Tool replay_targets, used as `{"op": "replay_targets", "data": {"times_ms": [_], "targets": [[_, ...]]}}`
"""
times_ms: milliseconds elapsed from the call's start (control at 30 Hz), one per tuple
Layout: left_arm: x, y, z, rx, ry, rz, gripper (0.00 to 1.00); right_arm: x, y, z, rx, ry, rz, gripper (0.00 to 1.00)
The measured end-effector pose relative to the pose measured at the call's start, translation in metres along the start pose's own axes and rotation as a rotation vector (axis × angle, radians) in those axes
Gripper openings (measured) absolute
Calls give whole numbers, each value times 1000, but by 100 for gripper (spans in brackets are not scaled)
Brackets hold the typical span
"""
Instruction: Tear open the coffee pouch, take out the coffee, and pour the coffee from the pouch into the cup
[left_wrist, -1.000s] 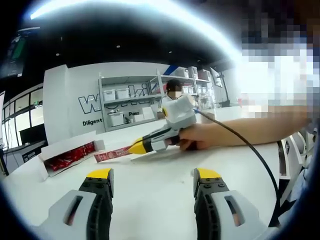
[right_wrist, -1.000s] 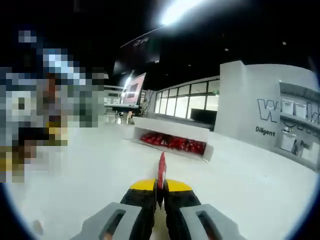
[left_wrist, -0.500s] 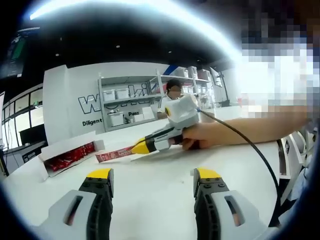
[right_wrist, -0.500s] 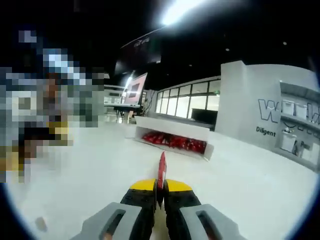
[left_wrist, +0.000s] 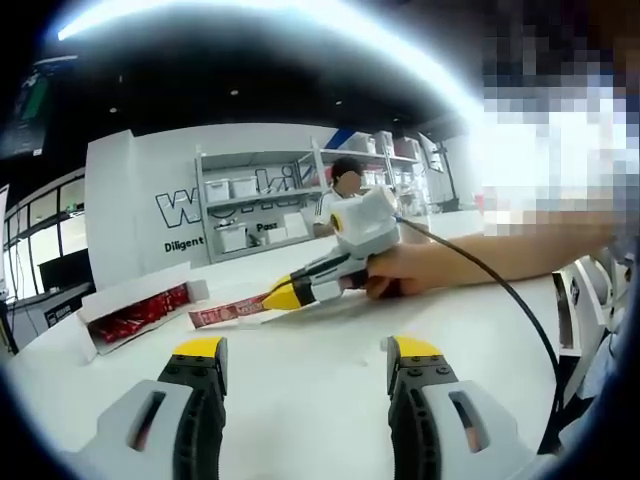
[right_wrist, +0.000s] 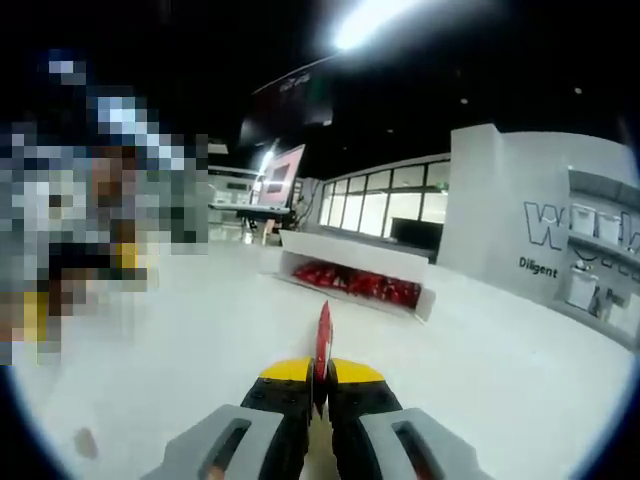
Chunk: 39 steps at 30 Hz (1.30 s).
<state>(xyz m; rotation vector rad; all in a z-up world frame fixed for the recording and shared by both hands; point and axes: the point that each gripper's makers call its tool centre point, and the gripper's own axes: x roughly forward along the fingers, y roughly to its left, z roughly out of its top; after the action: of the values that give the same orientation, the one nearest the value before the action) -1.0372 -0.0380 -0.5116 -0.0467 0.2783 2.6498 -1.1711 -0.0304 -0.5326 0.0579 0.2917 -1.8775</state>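
In the left gripper view my left gripper stands open over the white table, nothing between its yellow-tipped fingers. Beyond it the right gripper, held by a person's hand, is shut on a slim red coffee pouch that points left, just above the table. In the right gripper view the right gripper is shut on the red coffee pouch, which sticks up edge-on between the jaws.
An open white box of red pouches lies at the table's left; the same box sits ahead in the right gripper view. A black cable runs from the right gripper. A wall with shelves stands behind.
The right gripper with the pouch has shifted slightly; the right gripper view has panned a little. My left gripper has stayed put.
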Motion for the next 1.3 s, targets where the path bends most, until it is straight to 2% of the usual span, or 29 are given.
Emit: {"op": "replay_targets", "data": {"times_ms": [667,1300], "targets": [[0,-1,0,2,0,0,66,-23,-2,-5,17,2,-9,7],[0,0,0,6,3,-1,66,-27,0,-6,15,4,-16,7]]}}
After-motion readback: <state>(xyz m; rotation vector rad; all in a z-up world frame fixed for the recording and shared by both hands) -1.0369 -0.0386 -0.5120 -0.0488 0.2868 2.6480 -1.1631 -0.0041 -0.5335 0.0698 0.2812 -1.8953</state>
